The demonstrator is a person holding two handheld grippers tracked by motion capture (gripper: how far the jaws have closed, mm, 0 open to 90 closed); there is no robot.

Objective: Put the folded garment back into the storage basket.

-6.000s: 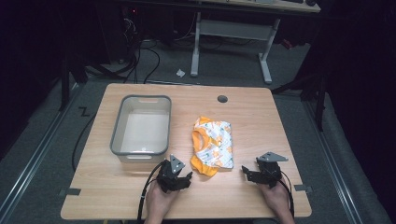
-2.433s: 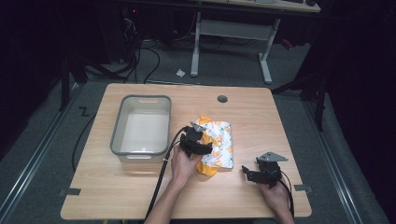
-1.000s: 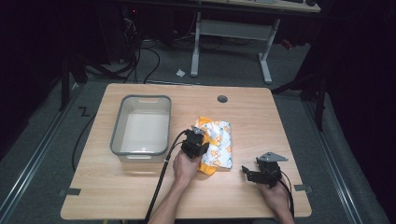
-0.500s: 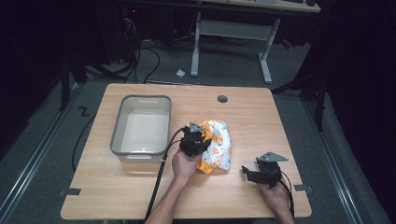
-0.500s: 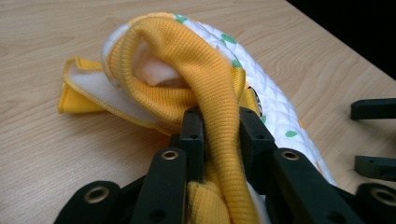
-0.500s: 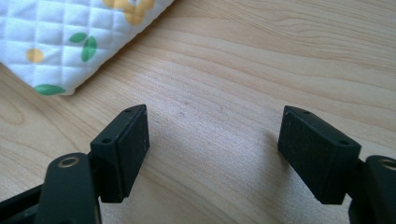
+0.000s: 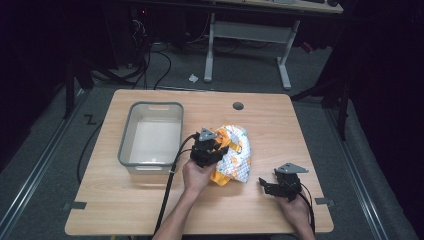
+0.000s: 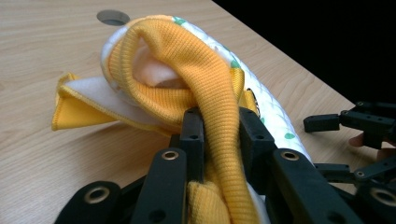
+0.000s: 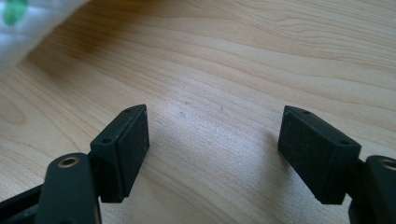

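— Since a moment ago, what has shifted?

— Lifted, mostly: my left gripper [image 8: 217, 126] has raised the near edge of the garment [image 7: 234, 155], so the cloth that lay flat now bunches up ahead of the jaws. My right gripper [image 9: 215, 140] has stayed where it was.

— What are you holding, exactly?

— The orange ribbed cuff [image 8: 205, 84], pinched between my left jaws, which are closed narrow on it. I judge I took the thick cuff because it gives a firmer bite than the thin quilted white part.

— And the rest of the garment?

— It trails forward from my left jaws and rests on the table [image 7: 280, 125].

— Your right gripper?

— Jaws wide apart, nothing between them, low over bare wood, with a corner of white cloth beyond its left jaw.

— Where might this go?

— The bin [image 7: 152, 132] sits just to my left gripper's left; perhaps there, but that's a guess.
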